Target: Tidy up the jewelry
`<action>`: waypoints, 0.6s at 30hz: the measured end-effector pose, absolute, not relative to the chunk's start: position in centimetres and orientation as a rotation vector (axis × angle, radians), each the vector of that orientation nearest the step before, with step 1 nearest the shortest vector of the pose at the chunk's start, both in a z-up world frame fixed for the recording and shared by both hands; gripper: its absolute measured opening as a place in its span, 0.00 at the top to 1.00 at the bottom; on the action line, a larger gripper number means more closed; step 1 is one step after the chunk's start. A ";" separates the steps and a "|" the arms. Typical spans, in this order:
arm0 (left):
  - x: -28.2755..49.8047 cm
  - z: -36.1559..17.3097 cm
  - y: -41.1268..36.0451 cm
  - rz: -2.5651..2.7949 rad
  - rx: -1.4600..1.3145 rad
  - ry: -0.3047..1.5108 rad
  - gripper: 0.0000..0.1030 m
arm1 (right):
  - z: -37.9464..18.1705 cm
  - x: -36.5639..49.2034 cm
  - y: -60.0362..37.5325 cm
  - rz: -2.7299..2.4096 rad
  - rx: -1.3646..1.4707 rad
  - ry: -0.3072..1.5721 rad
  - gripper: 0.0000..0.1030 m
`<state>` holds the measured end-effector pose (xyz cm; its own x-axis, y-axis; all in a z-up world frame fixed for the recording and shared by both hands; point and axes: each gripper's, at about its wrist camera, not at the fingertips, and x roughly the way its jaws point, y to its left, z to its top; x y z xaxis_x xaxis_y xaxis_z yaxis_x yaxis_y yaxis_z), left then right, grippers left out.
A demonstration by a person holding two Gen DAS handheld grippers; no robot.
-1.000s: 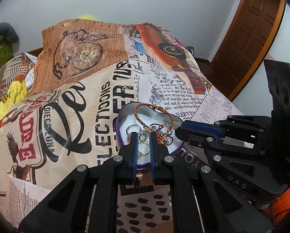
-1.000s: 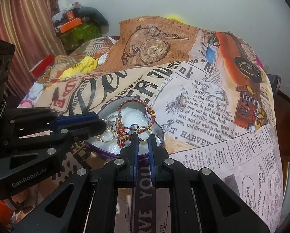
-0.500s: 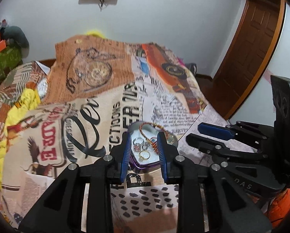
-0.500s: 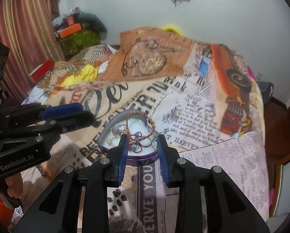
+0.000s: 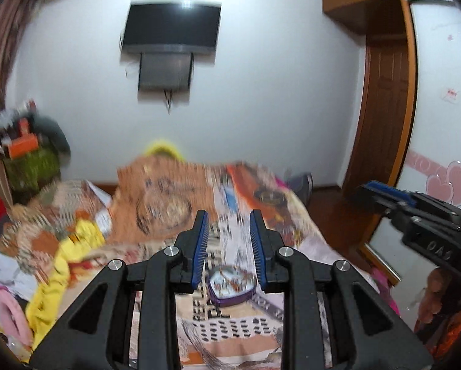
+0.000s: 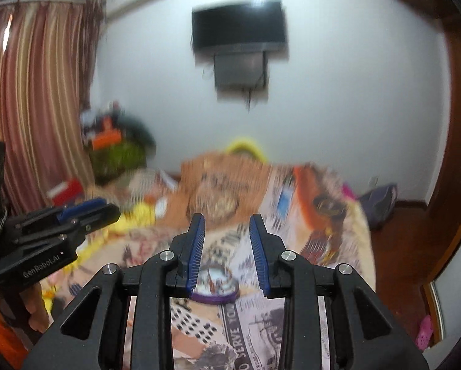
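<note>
Low in the frame centre, between our spread, empty left gripper (image 5: 227, 219) and right gripper (image 6: 227, 222), the jewelry tin (image 5: 231, 286) sits on the bedspread (image 5: 169, 203); we judge filling done, next withdrawing clear.

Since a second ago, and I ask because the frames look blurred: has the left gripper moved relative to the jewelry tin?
Yes. The left gripper has pulled up and back from the purple tin on the bedspread, and its jaws have opened wider.
</note>
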<state>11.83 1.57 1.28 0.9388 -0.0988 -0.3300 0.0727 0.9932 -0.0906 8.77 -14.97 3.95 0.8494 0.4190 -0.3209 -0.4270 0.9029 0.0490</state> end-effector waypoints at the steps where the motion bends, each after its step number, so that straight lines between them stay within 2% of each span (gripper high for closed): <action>1: 10.9 1.9 1.3 -0.083 -0.070 0.314 0.75 | 4.6 7.6 -15.3 0.437 -0.016 0.298 0.74; 5: 7.4 3.6 0.5 -0.053 -0.046 0.204 0.60 | 6.3 3.6 -16.0 0.398 0.013 0.185 0.73; 6: 6.4 3.9 0.2 -0.054 -0.039 0.176 0.57 | 6.5 2.7 -16.1 0.390 0.017 0.165 0.70; 7: 5.8 4.1 0.1 -0.057 -0.035 0.165 0.47 | 6.6 2.2 -16.1 0.381 0.019 0.153 0.66; 8: 5.2 4.2 0.0 -0.054 -0.037 0.157 0.35 | 6.6 1.7 -16.1 0.369 0.020 0.143 0.52; 9: 5.0 4.1 -0.1 -0.049 -0.039 0.151 0.30 | 6.6 1.1 -16.1 0.353 0.024 0.129 0.35; 11: 4.1 4.1 -0.1 -0.036 -0.051 0.136 0.14 | 6.5 0.5 -16.0 0.330 0.029 0.103 0.21; 14: 3.5 3.9 0.3 -0.012 -0.078 0.130 0.04 | 6.2 0.5 -15.7 0.282 0.022 0.091 0.10; 15: 3.2 3.9 0.5 0.000 -0.089 0.127 0.04 | 6.0 0.5 -15.6 0.269 0.025 0.095 0.01; 18: 3.0 3.8 1.0 0.014 -0.100 0.133 0.04 | 5.9 0.5 -15.5 0.266 0.032 0.108 0.00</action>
<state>3.00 0.99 3.77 0.9910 0.0077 -0.1334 -0.0210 0.9949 -0.0987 0.52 -15.54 5.93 0.9590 0.2644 -0.1017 -0.2609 0.9643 0.0462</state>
